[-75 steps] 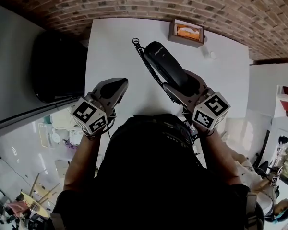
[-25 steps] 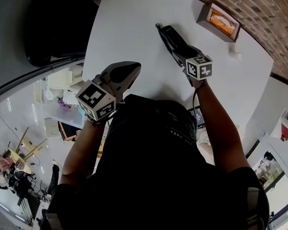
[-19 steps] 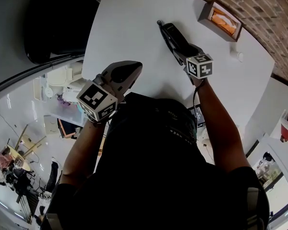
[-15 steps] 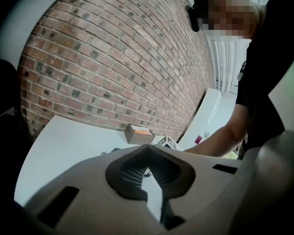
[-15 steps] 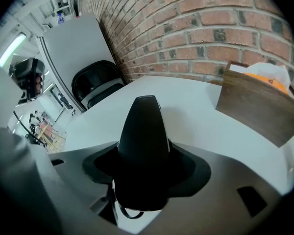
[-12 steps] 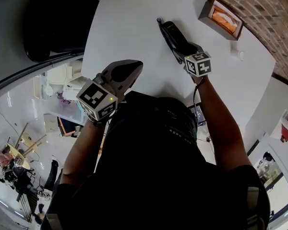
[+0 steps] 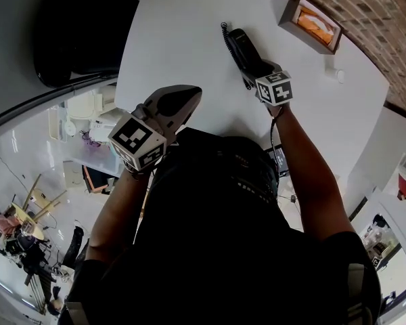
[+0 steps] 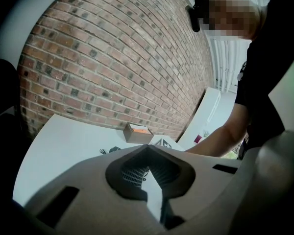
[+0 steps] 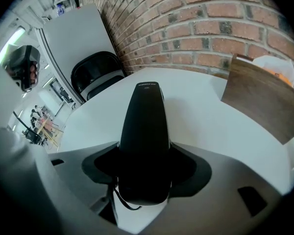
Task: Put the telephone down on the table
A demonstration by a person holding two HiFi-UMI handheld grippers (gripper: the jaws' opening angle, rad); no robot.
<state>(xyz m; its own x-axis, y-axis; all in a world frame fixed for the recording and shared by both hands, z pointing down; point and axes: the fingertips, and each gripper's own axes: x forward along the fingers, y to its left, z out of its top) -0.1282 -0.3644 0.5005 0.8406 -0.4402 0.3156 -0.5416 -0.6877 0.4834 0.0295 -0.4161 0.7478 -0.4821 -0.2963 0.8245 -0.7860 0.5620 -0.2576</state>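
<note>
The black telephone handset (image 7: 242, 46) stretches out over the middle of the white table (image 7: 183, 39), with its coiled cord (image 7: 223, 29) trailing at the far end. My right gripper (image 7: 256, 73) is shut on the handset's near end. In the right gripper view the handset (image 9: 146, 126) fills the space between the jaws and points toward the brick wall; it is low over the tabletop (image 9: 206, 121), though I cannot tell if it touches. My left gripper (image 7: 188, 95) hovers by the table's near edge, shut and holding nothing, and the left gripper view (image 8: 148, 153) shows the same.
A wooden box (image 7: 310, 24) with orange and white contents stands at the far side near the brick wall, and it also shows close by as the box (image 9: 264, 97) at right. A small white object (image 7: 336, 75) lies beside it. A black chair (image 7: 81, 32) stands left of the table.
Three seconds ago the handset was held up near my body; it has since been carried out over the table and lowered. In the last second it crept slightly farther away. The left gripper stayed put.
</note>
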